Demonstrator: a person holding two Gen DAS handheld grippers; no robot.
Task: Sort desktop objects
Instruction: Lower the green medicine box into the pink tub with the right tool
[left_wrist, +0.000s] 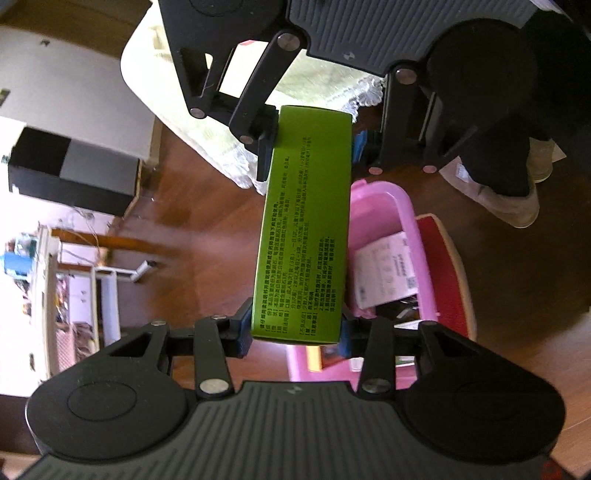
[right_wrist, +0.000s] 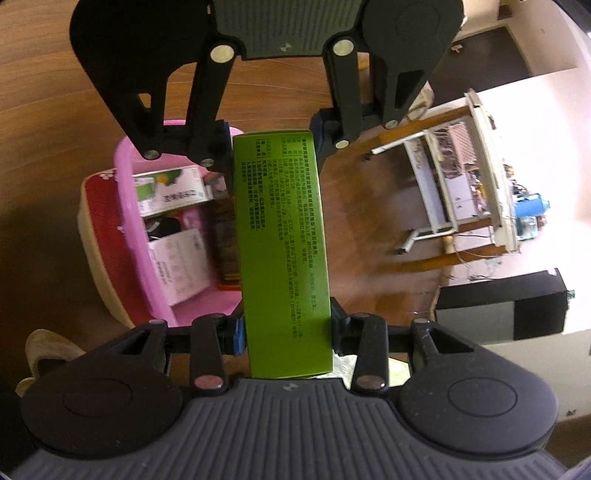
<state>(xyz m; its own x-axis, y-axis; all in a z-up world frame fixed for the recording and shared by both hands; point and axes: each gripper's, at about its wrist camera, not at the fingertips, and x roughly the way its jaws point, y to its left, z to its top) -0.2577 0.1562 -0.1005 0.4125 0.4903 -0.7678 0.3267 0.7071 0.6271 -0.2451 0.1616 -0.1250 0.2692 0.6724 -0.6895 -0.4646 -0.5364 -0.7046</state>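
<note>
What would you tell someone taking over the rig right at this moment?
Left gripper: shut on one end of the green box.
Right gripper: shut on the box's other end, so both hold it in the air between them.
Pink bin sits on the wooden floor below, just beside the box, already holding several packets and boxes.
Done: some items binned.
Left: probably free one gripper, then lower the green box into the bin.

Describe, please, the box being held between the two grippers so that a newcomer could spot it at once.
Start at the pink basket on the wooden floor; above it, the left gripper and right gripper each clamp one end of a long green box. It alone is plain bright green, covered in black print.
</note>
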